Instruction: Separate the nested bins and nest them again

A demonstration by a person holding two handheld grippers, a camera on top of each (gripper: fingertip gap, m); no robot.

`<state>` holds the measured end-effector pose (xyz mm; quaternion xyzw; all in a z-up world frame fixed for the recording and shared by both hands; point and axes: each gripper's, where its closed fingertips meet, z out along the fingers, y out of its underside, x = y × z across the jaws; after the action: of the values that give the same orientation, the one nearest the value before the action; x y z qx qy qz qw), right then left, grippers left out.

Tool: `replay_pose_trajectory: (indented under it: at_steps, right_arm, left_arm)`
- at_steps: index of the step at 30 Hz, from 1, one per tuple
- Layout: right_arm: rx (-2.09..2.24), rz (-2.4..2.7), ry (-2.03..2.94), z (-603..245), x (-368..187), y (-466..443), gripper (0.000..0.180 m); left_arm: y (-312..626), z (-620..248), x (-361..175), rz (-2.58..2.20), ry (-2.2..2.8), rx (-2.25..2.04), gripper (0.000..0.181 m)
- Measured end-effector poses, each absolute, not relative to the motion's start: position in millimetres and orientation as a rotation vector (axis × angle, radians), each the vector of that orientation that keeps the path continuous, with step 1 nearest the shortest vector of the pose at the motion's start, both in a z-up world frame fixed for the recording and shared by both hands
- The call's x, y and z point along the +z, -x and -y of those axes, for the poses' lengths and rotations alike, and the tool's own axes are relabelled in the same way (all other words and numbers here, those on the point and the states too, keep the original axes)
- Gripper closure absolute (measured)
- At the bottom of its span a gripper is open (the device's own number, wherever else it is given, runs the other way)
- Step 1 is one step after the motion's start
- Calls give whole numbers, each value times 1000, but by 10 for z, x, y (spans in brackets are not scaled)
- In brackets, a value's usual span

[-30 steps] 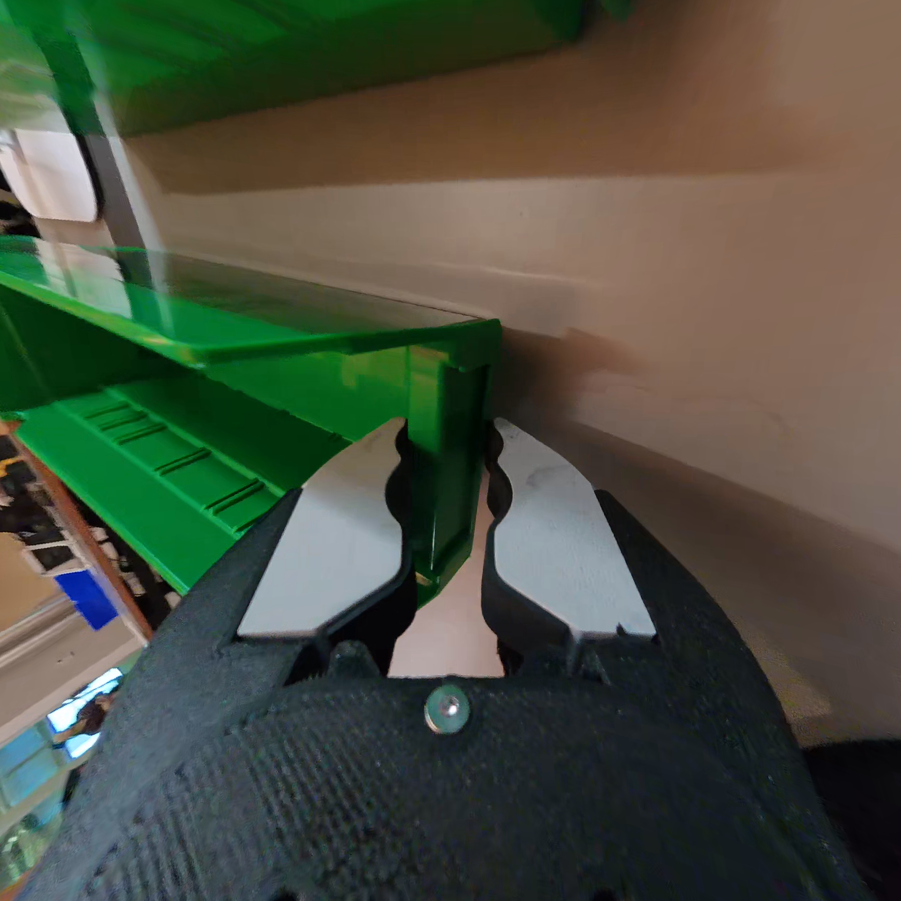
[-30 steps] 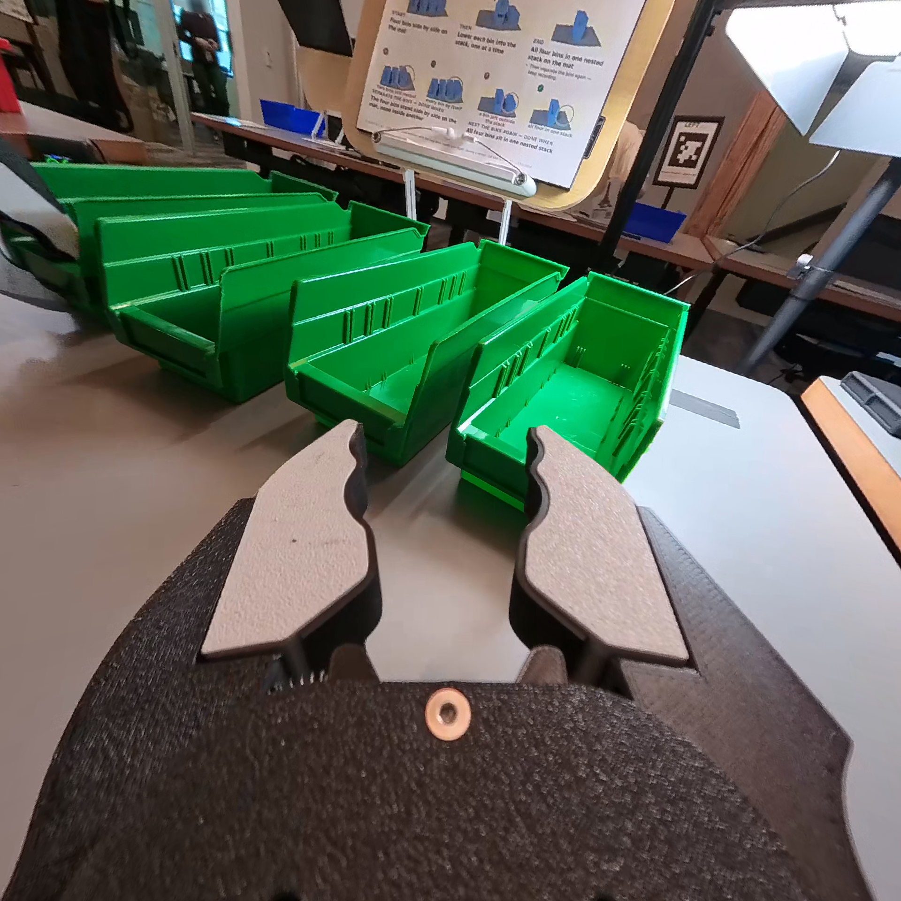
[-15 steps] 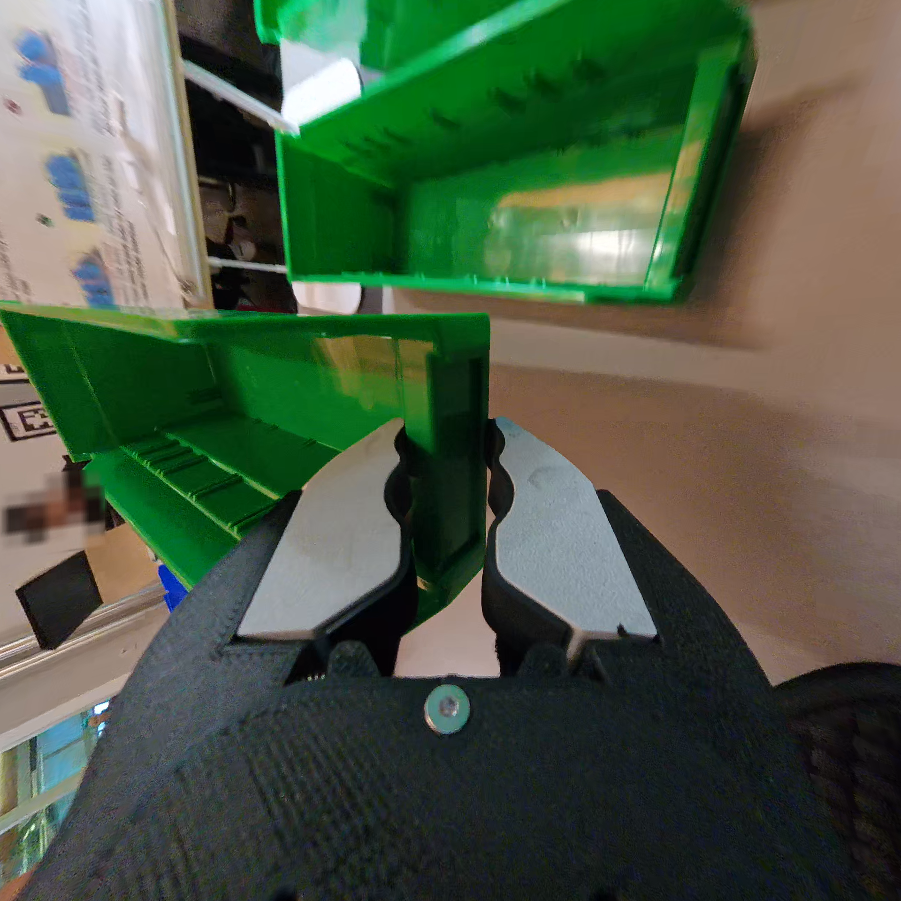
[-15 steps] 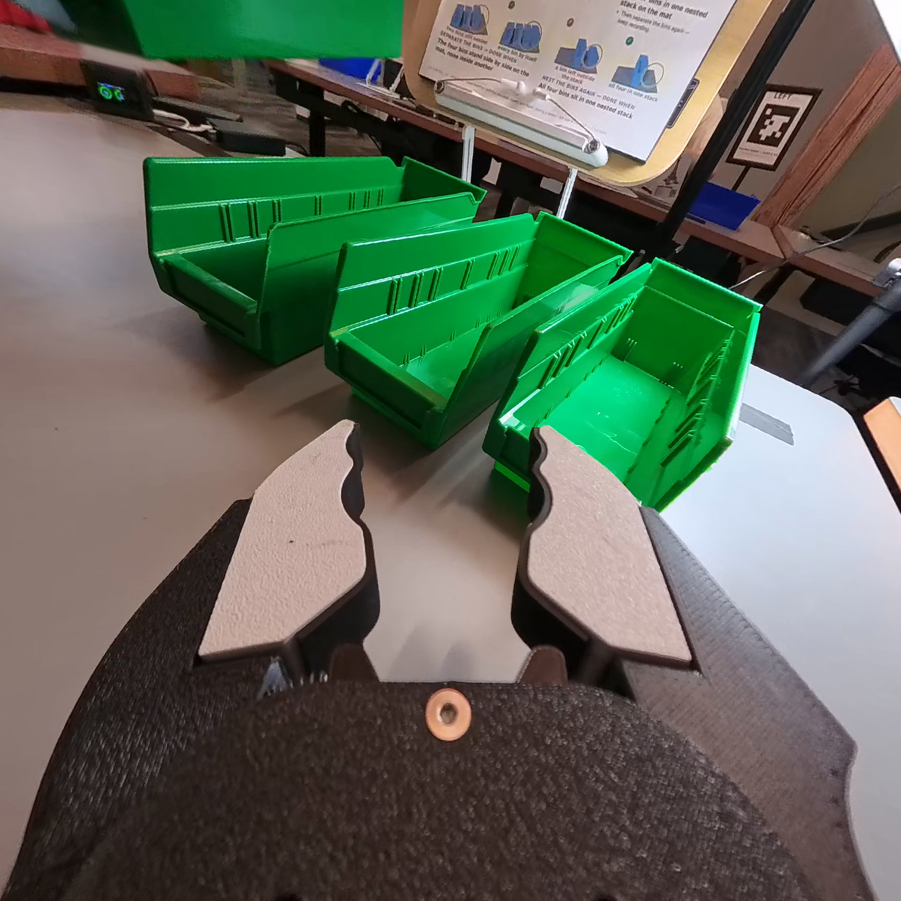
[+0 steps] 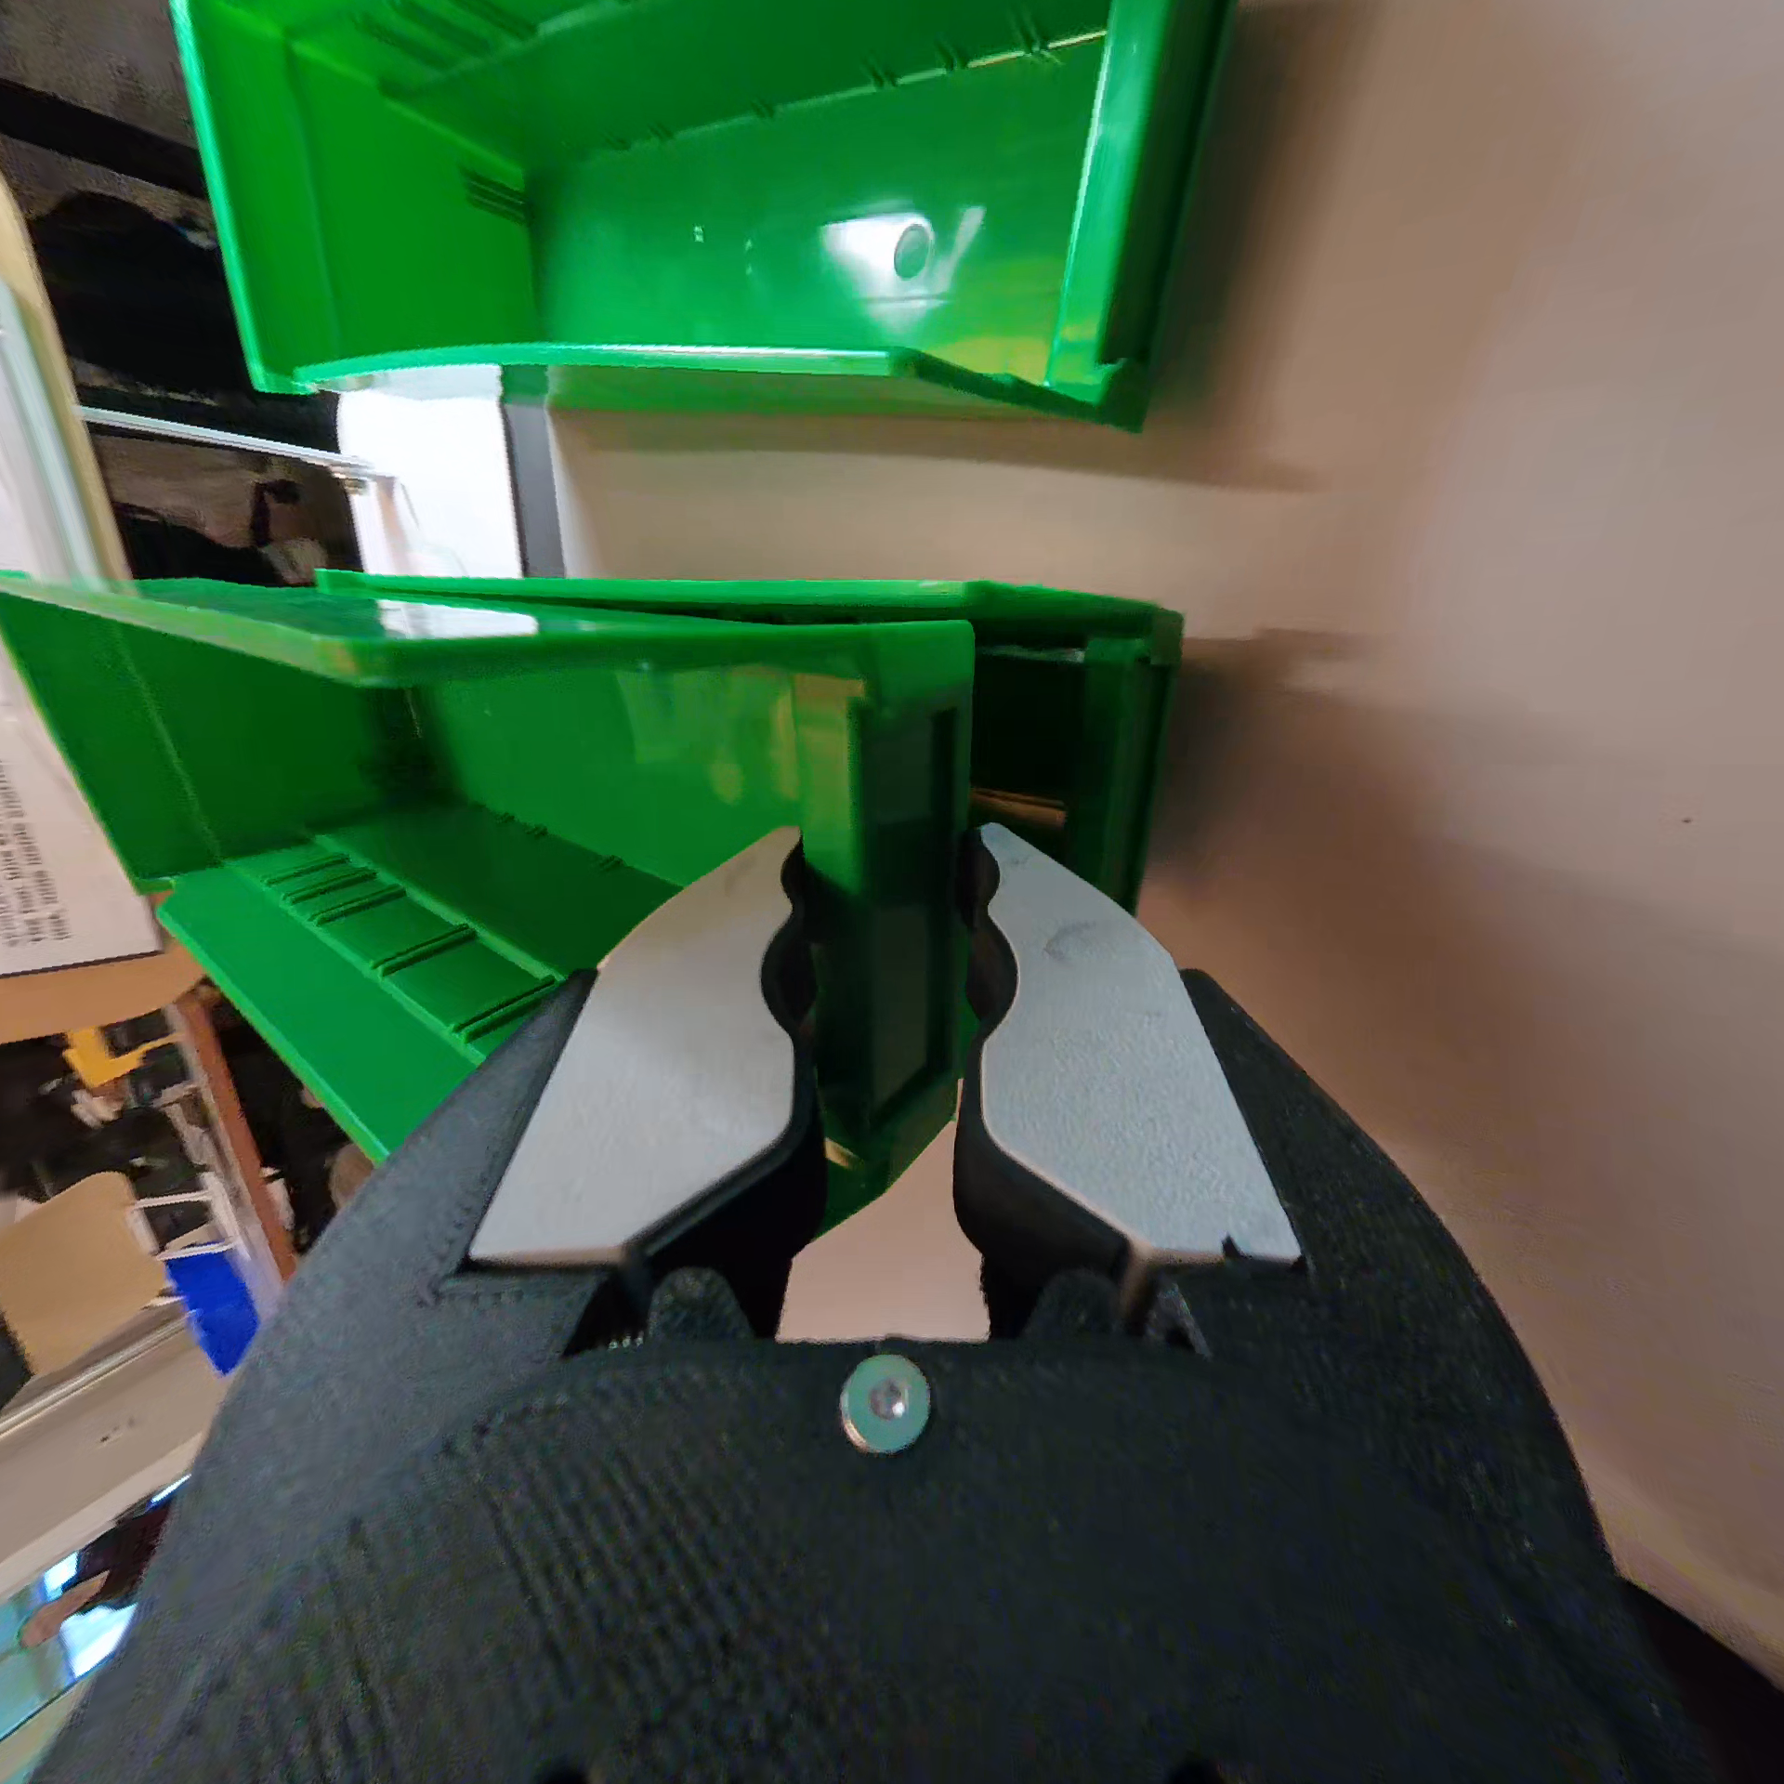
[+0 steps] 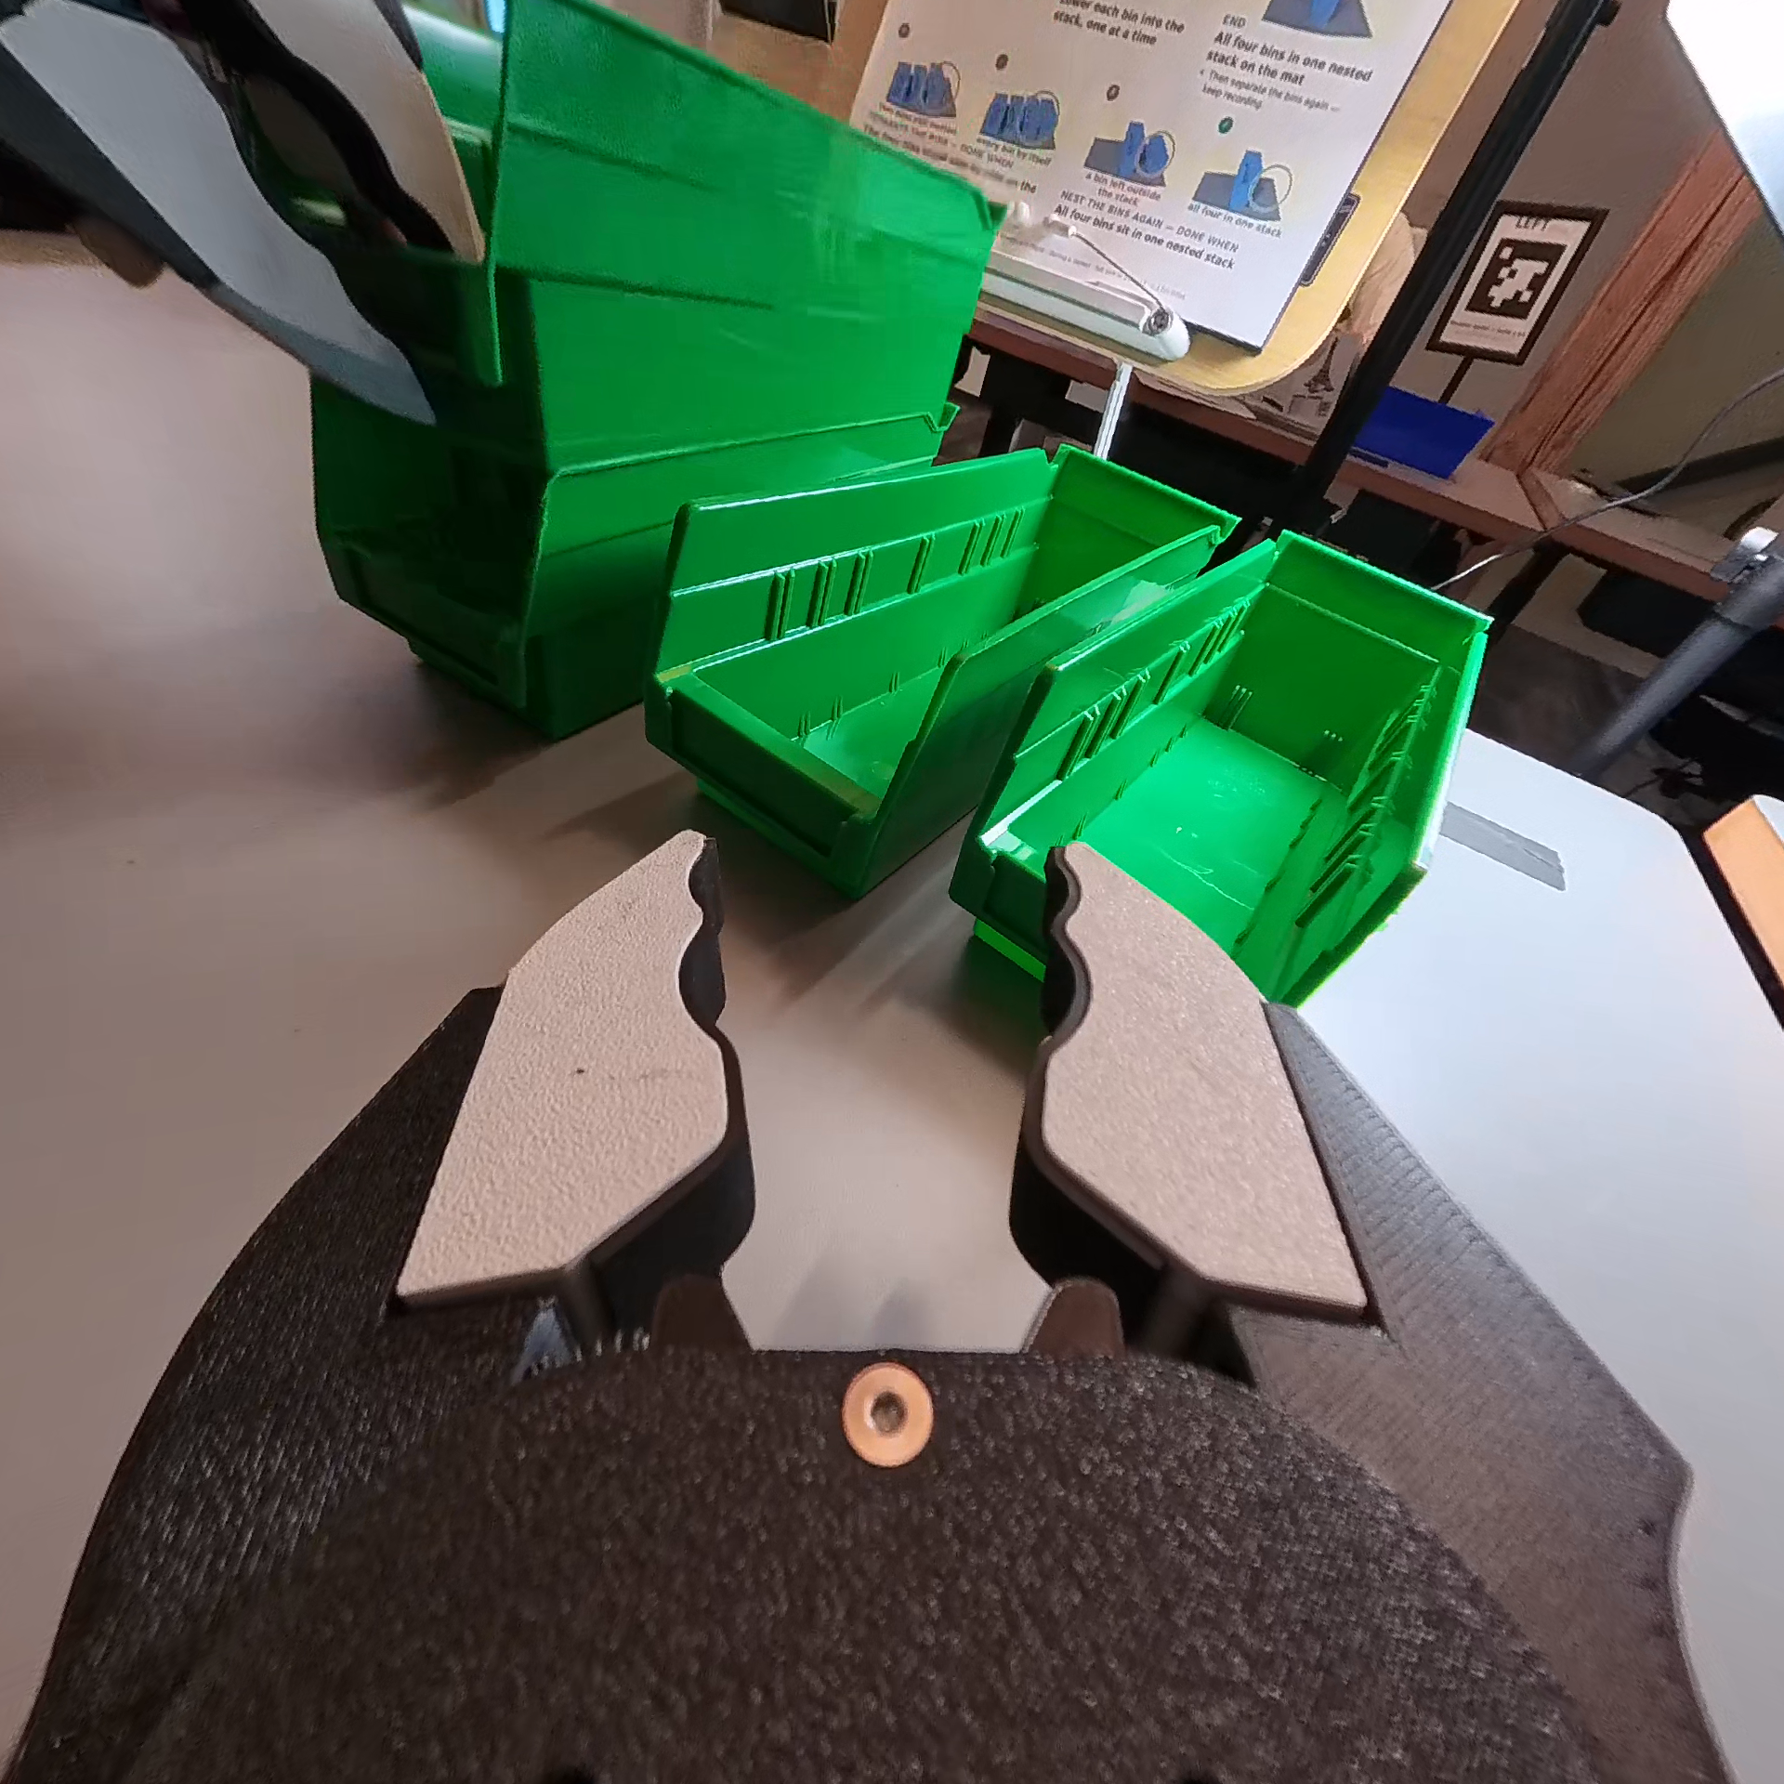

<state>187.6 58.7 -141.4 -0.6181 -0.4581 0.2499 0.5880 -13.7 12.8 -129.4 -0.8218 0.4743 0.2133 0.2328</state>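
Note:
My left gripper (image 5: pixel 883 850) is shut on the front lip of a green bin (image 5: pixel 579 753) and holds it tilted, partly inside a second green bin (image 5: pixel 1120 734) that stands on the table. In the right wrist view the left gripper (image 6: pixel 415 290) shows at the top left, with the held bin (image 6: pixel 724 241) leaning over the lower bin (image 6: pixel 599 599). Two more green bins stand separately to the right: a middle bin (image 6: pixel 869 656) and a right bin (image 6: pixel 1236 801). My right gripper (image 6: pixel 883 854) is open and empty, low over the table just in front of them.
The grey table (image 6: pixel 241 917) carries all the bins. An instruction board (image 6: pixel 1158 145) stands behind them. A strip of grey tape (image 6: pixel 1506 850) lies near the table's right edge. Other tables and stands sit beyond. Another bin (image 5: pixel 772 241) shows in the left wrist view. The tips of one gripper are about 20 centimeters away from the tips of the other.
My left gripper has carried its bin across to the leftmost standing bin and lowered it partly in. My right gripper stays open and has shifted slightly toward the bins.

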Motion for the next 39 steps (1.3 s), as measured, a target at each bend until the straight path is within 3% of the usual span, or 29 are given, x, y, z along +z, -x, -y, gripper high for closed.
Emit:
replay_pose_trajectory:
  at_steps: [13, 18, 27, 39]
  right_arm:
    - [570, 1065, 1435, -585, -1416, -1881, 117]
    - [568, 1068, 1441, -589, -1429, -1877, 117]
    - [561, 1072, 1437, -583, -1433, -1875, 117]
    - [459, 1296, 1246, -149, -1382, -1445, 120]
  left_arm:
    - [173, -136, -1773, -1297, 2205, 601, 151]
    - [48, -68, -1700, -1223, 2181, 410, 132]
    - [-4, 364, -1055, -755, 1876, -22, 136]
    - [875, 722, -1567, -288, 1839, -21, 133]
